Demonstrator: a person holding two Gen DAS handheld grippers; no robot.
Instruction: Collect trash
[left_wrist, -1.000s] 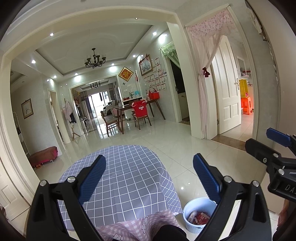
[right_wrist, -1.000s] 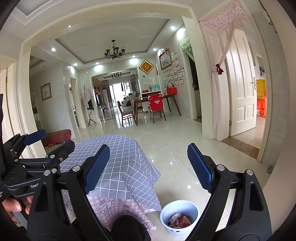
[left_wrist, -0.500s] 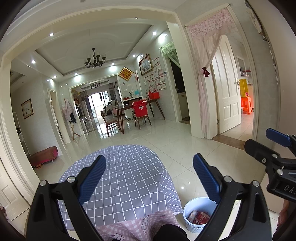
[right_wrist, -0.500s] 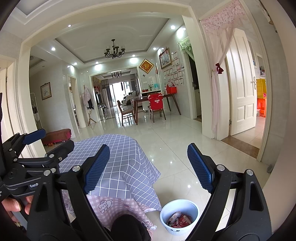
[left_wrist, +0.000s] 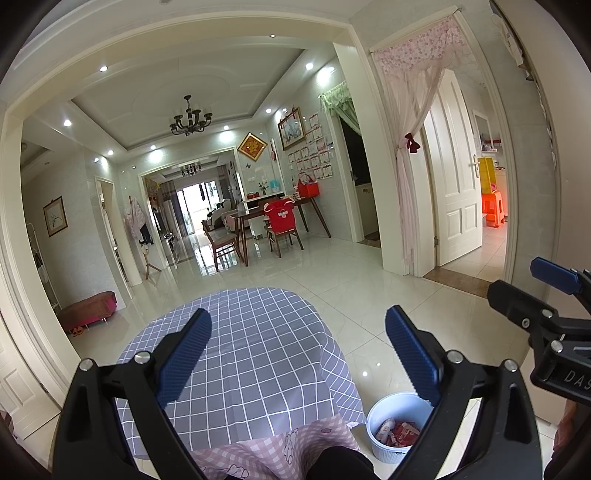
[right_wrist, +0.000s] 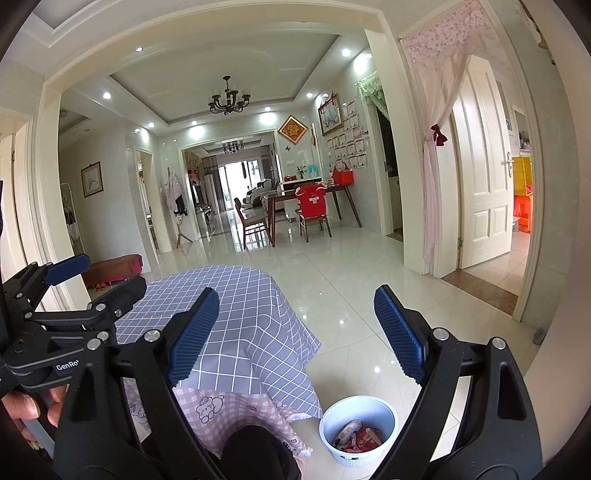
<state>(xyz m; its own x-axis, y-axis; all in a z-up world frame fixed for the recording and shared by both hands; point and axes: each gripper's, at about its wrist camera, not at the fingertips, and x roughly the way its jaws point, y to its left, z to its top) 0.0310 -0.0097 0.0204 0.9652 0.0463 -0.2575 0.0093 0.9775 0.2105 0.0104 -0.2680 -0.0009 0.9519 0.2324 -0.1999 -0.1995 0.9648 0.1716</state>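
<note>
A white round bin stands on the floor at the table's right side, holding red and white wrappers. It also shows in the right wrist view, with the wrappers inside. My left gripper is open and empty, held above the table covered by a grey checked cloth. My right gripper is open and empty, above the table's right edge and the bin. The tabletop shows nothing lying on it.
A pink checked cloth hangs at the table's near edge. Glossy tiled floor spreads to the right. A dining table with chairs stands far back. A white door and curtain are at the right, a low red bench at the left.
</note>
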